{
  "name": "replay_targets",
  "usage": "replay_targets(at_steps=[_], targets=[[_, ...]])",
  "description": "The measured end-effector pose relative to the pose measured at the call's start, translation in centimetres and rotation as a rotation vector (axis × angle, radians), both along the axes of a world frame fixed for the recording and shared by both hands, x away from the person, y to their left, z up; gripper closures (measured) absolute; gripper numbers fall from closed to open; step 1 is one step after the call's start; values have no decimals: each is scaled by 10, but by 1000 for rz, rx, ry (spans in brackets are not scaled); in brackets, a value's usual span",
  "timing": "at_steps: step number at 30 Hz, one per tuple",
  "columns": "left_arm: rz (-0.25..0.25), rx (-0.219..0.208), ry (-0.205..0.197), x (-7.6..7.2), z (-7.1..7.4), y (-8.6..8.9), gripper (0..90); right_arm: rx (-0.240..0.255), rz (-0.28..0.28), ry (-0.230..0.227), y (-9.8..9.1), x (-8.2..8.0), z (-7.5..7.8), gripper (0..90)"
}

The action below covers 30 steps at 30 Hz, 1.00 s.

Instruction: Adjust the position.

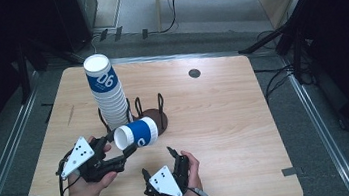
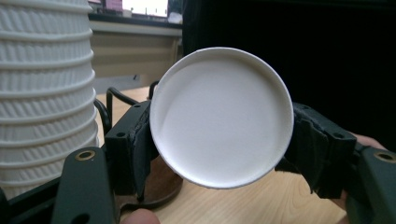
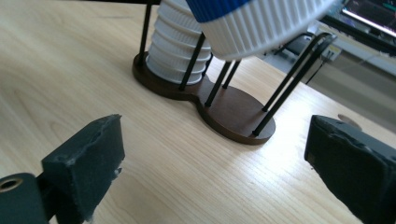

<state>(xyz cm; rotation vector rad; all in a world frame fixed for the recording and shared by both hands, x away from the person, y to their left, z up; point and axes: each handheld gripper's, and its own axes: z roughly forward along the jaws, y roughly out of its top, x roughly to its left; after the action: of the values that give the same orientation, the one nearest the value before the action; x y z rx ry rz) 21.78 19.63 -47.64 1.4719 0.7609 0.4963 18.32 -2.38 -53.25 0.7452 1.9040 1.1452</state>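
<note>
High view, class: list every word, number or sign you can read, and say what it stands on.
"D6": white characters on the blue band of the top cup in the cup stack.
Held cup: a white mark on its blue band, mostly turned away, too little to read.
Left gripper plate: black dots, no text.

Light wooden tabletop (image 1: pixel 226 122) with rounded corners; a small dark round disc (image 1: pixel 194 73) set near its far edge; black cables (image 1: pixel 276 78) on the floor beyond its right edge.
</note>
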Motion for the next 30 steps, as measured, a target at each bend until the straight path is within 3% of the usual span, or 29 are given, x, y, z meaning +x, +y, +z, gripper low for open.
replay_targets(at_steps=[5,8,11,14,17,20,23,30], targets=[[4,-20,-26,1,-2,-1,295,100,-43,48,-9,6,6,65],[6,-21,-35,1,-3,-3,295,137,-144,11,-13,6,10,74],[12,-19,-53,1,-4,-4,295,216,-190,14,-17,5,16,128],[23,-6,-87,2,-5,-5,295,358,-206,94,-22,5,25,153],[20,-22,-86,2,-5,-6,295,468,-211,156,-24,6,34,176],[13,-36,-84,2,-6,-6,295,546,-228,200,-24,6,46,120],[8,-41,-84,2,-8,-8,295,683,-245,265,-27,5,53,80],[-3,-59,-93,2,-10,-10,295,868,-297,390,-29,8,50,88]])
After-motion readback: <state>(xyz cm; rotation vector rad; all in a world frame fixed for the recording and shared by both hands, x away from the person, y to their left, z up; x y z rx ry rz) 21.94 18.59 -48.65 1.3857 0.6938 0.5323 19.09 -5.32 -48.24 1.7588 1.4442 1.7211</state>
